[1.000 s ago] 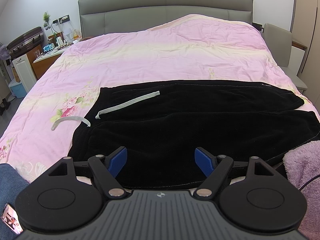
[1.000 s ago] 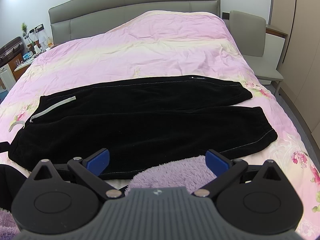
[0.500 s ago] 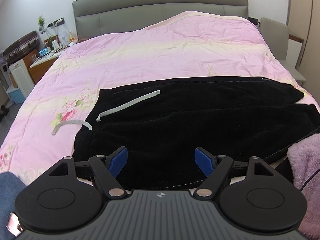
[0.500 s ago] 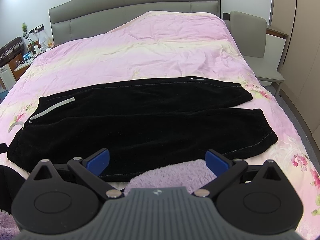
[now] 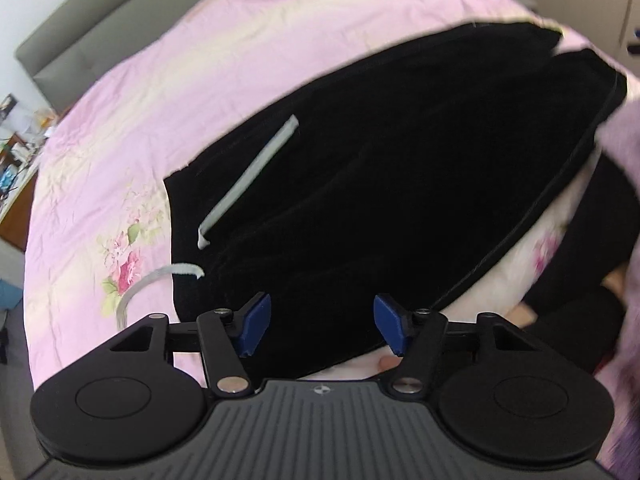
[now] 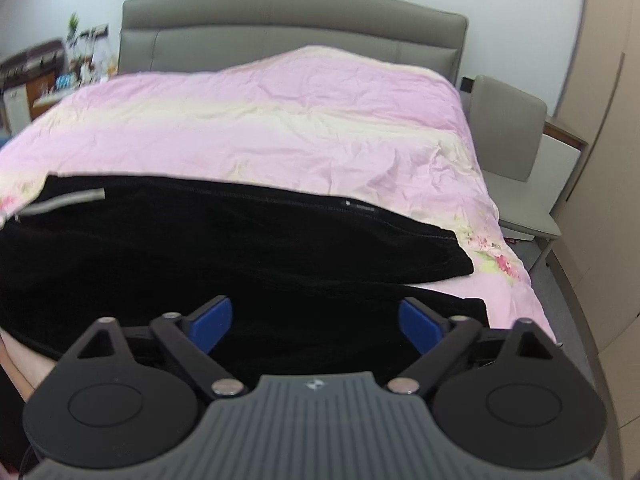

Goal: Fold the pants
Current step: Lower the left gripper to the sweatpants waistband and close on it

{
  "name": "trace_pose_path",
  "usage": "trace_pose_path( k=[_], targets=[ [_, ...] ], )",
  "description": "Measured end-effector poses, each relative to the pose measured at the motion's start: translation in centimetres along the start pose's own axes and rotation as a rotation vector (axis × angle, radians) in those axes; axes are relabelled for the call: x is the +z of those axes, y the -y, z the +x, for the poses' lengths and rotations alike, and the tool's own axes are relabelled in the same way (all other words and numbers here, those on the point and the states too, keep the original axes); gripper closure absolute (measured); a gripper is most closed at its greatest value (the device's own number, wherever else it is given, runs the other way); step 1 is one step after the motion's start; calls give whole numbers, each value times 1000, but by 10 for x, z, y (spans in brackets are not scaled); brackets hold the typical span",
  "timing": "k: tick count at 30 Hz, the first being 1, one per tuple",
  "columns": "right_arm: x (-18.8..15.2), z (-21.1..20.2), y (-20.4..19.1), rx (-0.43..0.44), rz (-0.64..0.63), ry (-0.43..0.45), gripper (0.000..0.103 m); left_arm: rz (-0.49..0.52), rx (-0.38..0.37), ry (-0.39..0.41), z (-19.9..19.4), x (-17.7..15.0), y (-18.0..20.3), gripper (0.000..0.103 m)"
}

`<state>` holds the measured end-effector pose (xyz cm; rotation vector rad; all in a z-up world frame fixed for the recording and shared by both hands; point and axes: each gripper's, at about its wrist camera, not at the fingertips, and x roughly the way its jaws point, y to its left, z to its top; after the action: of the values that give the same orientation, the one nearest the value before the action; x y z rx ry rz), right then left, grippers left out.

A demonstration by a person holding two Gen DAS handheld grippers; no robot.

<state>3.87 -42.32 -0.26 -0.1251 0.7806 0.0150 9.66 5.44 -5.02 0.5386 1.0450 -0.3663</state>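
Black pants (image 5: 380,184) lay spread flat across the near half of the bed, on its pink floral quilt (image 5: 168,92), with the waistband toward the side where the cluttered nightstand (image 6: 48,76) stood and the two legs running side by side toward the grey chair (image 6: 508,136). A pale grey pocket stripe (image 5: 248,176) slanted across the cloth near the waist, and a loose grey drawstring (image 5: 160,280) curled off the waistband onto the quilt beside a printed flower. The left tool (image 5: 320,328) hung low over the waist end of the pants, its blue fingertips (image 5: 256,324) spread well apart and holding nothing, the near hem of the pants running under it. The right tool (image 6: 316,324) hovered over the nearer leg toward the cuff end, likewise spread wide and empty, its blue fingertips (image 6: 212,320) set against the black fabric. The farther leg ended in a cuff (image 6: 460,256) on the quilt, short of the bed's edge nearest the chair. Behind the pants, the grey padded headboard (image 6: 280,28) rose against the white wall. Something fuzzy and lilac (image 5: 624,148) showed, blurred, at the edge of the left view past the pants' leg end.
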Motion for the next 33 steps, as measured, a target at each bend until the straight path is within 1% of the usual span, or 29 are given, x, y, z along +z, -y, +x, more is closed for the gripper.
trace_pose_path(
  k=[4,5,7,9,12,13,15,18,22,25,27,31,32,33],
  targets=[
    [-2,36,18,12,-42,-88,31,98,-11,-97,27,-3,-13,33],
    [-4,46,21,12,-58,-113,32,103,7,-131,36,-4,-19,33],
    [-6,64,29,-9,-77,-159,32,69,25,-172,52,-3,-35,33],
    [-11,82,39,-23,-74,-203,32,5,32,-167,62,-2,-54,33],
    [-16,105,57,-27,-39,-250,31,-166,6,-135,76,4,-94,33],
    [-17,114,63,-34,-29,-264,31,-239,-12,-123,81,6,-108,33],
    [-17,130,73,-57,-15,-301,31,-340,-38,-115,94,10,-129,33],
    [-17,152,85,-91,1,-357,31,-482,-47,-124,119,15,-156,33],
    [-16,169,89,-104,-6,-393,31,-649,-71,-157,154,11,-189,33],
    [-15,177,84,-108,-43,-411,31,-765,-137,-163,177,5,-208,33],
    [-18,181,80,-112,-64,-425,31,-795,-155,-174,192,3,-215,33],
    [-16,192,75,-117,-77,-448,31,-805,-170,-171,210,1,-219,32],
    [-16,194,74,-117,-79,-452,31,-818,-176,-169,212,-1,-220,33],
    [-15,192,70,-119,-81,-458,31,-831,-184,-165,212,-3,-220,37]
  ],
)
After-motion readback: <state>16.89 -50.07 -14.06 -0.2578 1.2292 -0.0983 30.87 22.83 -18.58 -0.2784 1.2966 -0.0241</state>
